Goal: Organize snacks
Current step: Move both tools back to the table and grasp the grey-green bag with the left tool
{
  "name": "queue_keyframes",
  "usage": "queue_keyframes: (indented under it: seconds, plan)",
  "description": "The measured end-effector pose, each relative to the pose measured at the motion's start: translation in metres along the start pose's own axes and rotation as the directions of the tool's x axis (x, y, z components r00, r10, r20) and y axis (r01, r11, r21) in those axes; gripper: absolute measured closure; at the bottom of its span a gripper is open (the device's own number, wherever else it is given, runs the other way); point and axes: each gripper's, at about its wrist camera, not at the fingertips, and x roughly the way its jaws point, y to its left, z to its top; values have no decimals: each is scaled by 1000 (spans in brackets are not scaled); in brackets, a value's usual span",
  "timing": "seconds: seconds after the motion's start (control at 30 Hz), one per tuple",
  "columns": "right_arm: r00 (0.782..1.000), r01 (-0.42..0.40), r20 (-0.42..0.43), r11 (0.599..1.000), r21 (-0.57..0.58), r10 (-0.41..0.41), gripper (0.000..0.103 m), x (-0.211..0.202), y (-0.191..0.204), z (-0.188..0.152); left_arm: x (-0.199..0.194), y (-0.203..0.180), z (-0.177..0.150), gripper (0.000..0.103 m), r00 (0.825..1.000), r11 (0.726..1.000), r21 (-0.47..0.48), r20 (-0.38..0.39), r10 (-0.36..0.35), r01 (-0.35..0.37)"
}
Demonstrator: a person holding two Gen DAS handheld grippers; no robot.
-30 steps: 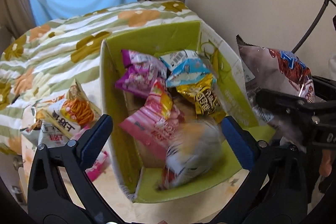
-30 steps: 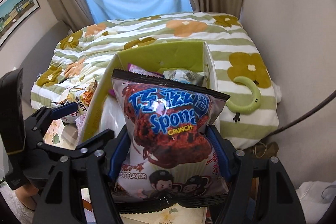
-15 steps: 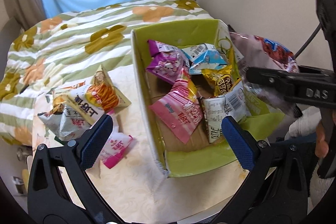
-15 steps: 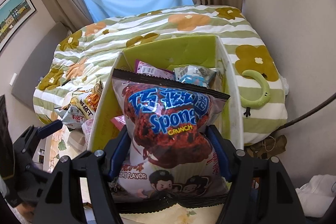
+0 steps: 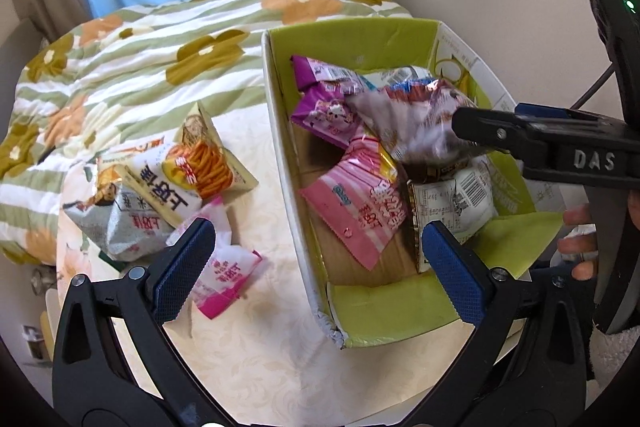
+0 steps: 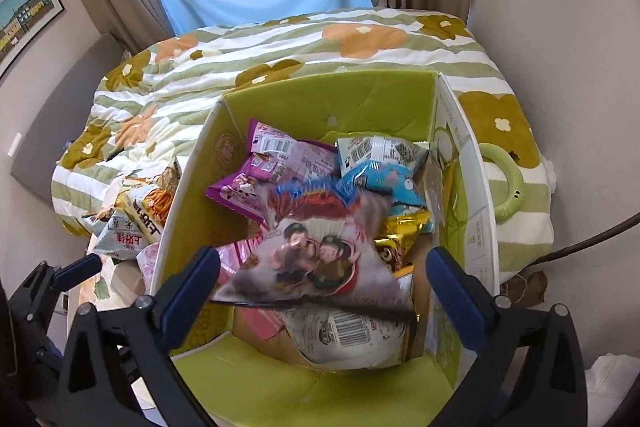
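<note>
A green cardboard box (image 5: pixel 400 39) (image 6: pixel 332 99) holds several snack packets. The Sponge Crunch bag (image 6: pixel 316 251) (image 5: pixel 416 119) is blurred and tipping forward into the box, just beyond my right gripper (image 6: pixel 324 287), whose jaws stand wide apart around nothing. My left gripper (image 5: pixel 316 263) is open and empty above the table by the box's left wall. Left of the box lie an orange noodle-snack packet (image 5: pixel 192 171), a grey packet (image 5: pixel 120 227) and a pink-and-white packet (image 5: pixel 224 267).
The box stands on a cream table (image 5: pixel 260 339) against a bed with a green floral quilt (image 5: pixel 140 59). A green ring (image 6: pixel 504 187) lies on the quilt right of the box. A wall is at the right, a cable (image 6: pixel 580 247) beside it.
My right gripper opened and let go of the Sponge Crunch bag, which is falling into the box. My left gripper drew back to the left; the packet it dropped earlier now lies in the box.
</note>
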Motion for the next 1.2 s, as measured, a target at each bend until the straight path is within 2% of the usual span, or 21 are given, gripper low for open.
queue_keyframes:
  seconds: [0.17,0.27,0.5,0.67,0.73,0.83,0.93,1.1,1.2]
  plan:
    - [1000,-3,-25,1000,-28,3,1,-4,0,-10,-4,-4,1,1,1000,1000,-23,4,-14,14]
    - [1000,-10,-7,1000,-30,10,1,-15,-2,-12,-11,-7,2,1,1000,1000,-19,18,-8,8]
    - [999,-34,41,998,-57,36,1,-48,4,-10,-44,-13,-1,1,996,999,-25,75,37,-35]
    - [993,-90,72,994,-65,95,1,-66,17,-11,-73,-4,-13,1,991,995,-62,104,85,-79]
    - [990,-103,84,992,-74,109,1,-73,26,-12,-89,4,-21,1,986,991,-88,121,111,-101]
    - [988,-76,127,993,-93,88,1,-88,45,-17,-109,19,-32,1,979,985,-111,145,146,-131]
    - [986,-69,148,994,-90,81,1,-95,61,-26,-129,41,-45,1,965,975,-146,178,193,-168]
    - [984,-108,131,991,-73,117,1,-88,93,-42,-148,90,-67,1,960,969,-211,217,175,-128]
    - [984,-123,126,991,-58,130,1,-78,118,-54,-150,122,-76,1,962,971,-215,223,155,-107]
